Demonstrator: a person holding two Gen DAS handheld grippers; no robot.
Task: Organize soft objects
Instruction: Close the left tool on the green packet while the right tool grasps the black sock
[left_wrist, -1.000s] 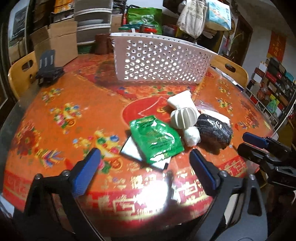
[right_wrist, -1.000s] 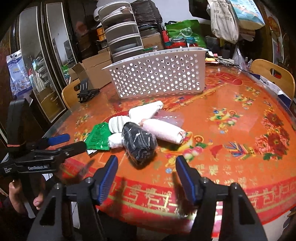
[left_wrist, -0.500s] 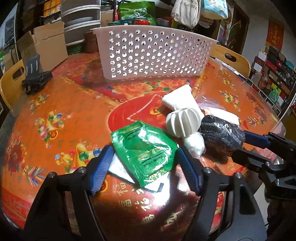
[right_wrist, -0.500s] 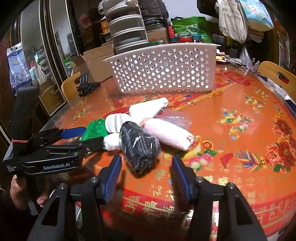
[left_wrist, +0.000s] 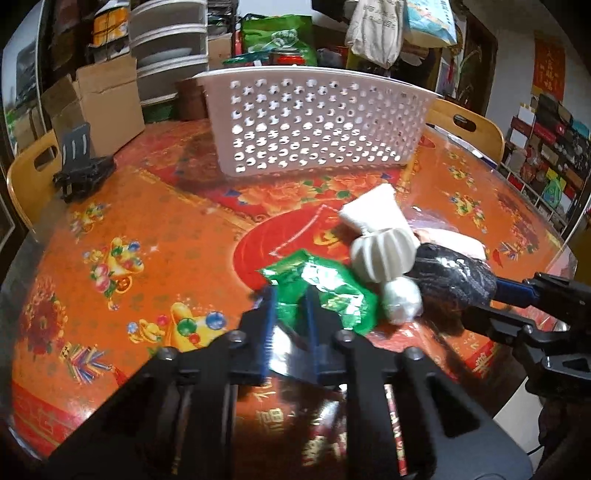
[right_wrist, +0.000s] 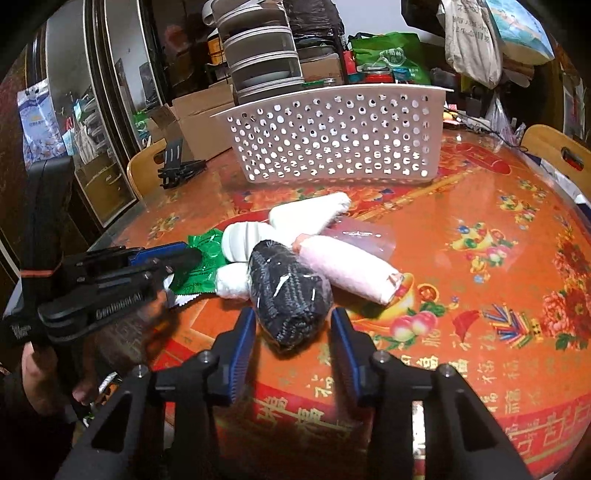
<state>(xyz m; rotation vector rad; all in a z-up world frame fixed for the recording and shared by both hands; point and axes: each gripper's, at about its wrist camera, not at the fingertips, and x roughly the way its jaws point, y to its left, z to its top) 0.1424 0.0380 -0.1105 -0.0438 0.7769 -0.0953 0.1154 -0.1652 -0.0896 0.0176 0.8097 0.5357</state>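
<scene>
A pile of soft things lies mid-table. My left gripper (left_wrist: 290, 308) is shut on the near edge of the green packet (left_wrist: 325, 291), which is crumpled between the pads. Beside it lie a white ribbed ball (left_wrist: 382, 254), a small white bundle (left_wrist: 400, 301), a white roll (left_wrist: 373, 210) and a black knitted bundle (right_wrist: 290, 297). My right gripper (right_wrist: 293, 332) is open, its jaws on either side of the black bundle's near end. A pink roll (right_wrist: 349, 266) lies to the right of it. The white perforated basket (right_wrist: 340, 140) stands behind the pile.
A black phone stand (left_wrist: 79, 171) sits at the table's far left edge. Wooden chairs (right_wrist: 561, 155) stand around the round orange table (right_wrist: 498, 258). Cardboard boxes (left_wrist: 99, 107) and stacked drawers lie beyond the table. A clear plastic wrapper (right_wrist: 362, 236) lies behind the pink roll.
My left gripper has moved forward and shut on the green packet, crumpling it. My right gripper has moved forward and narrowed around the black bundle.
</scene>
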